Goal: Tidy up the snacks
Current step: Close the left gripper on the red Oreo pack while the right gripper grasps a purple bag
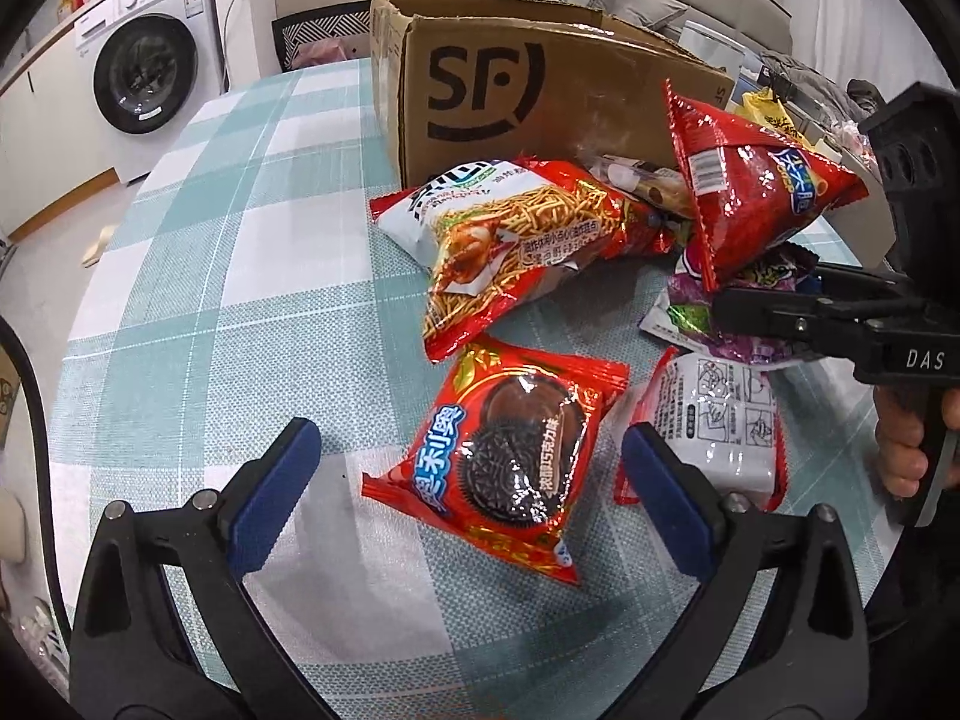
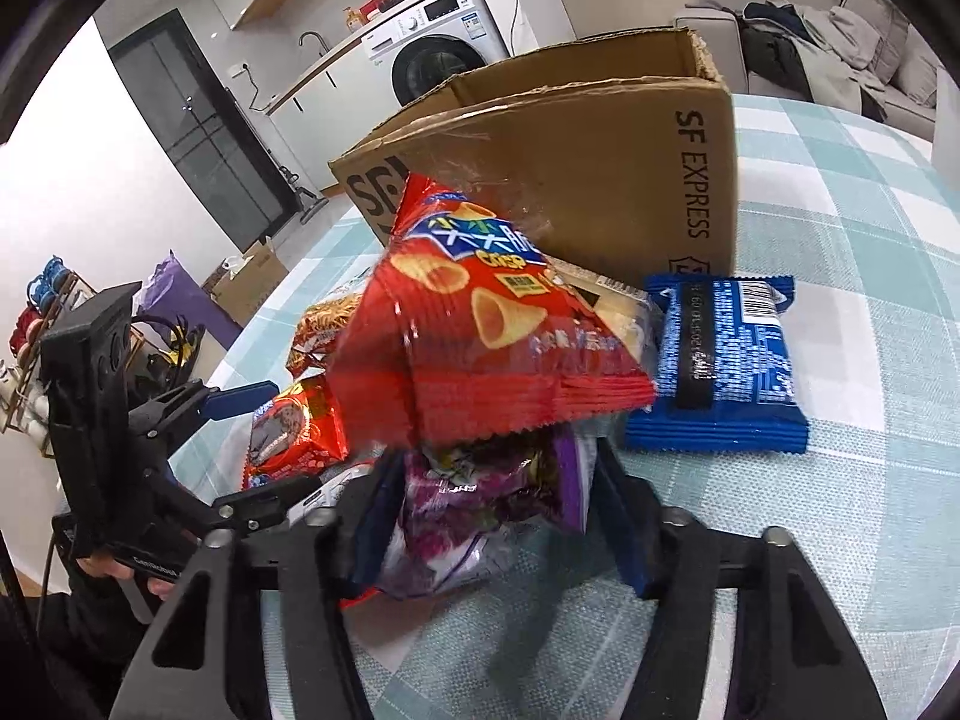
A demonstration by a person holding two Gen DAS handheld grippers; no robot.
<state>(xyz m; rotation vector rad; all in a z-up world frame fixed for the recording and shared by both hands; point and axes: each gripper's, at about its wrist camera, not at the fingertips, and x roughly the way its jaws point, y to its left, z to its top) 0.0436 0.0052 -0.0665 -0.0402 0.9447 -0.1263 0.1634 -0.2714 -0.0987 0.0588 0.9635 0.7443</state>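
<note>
Tablecloth (image 1: pixel 240 276); crisp bag (image 2: pixel 480 324) tilted upward.

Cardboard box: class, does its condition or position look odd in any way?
Yes. The SF Express cardboard box lies tipped on its side on the checked tablecloth, its corner edges crumpled and torn, with snack packets heaped loose against it.

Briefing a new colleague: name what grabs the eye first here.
The brown SF cardboard box stands open at the table's far side. Before it lies a heap of bright snack packs, where the right gripper holds a purple packet under a red cone-crisp bag. The left gripper, open, flanks a red cookie pack.
</note>
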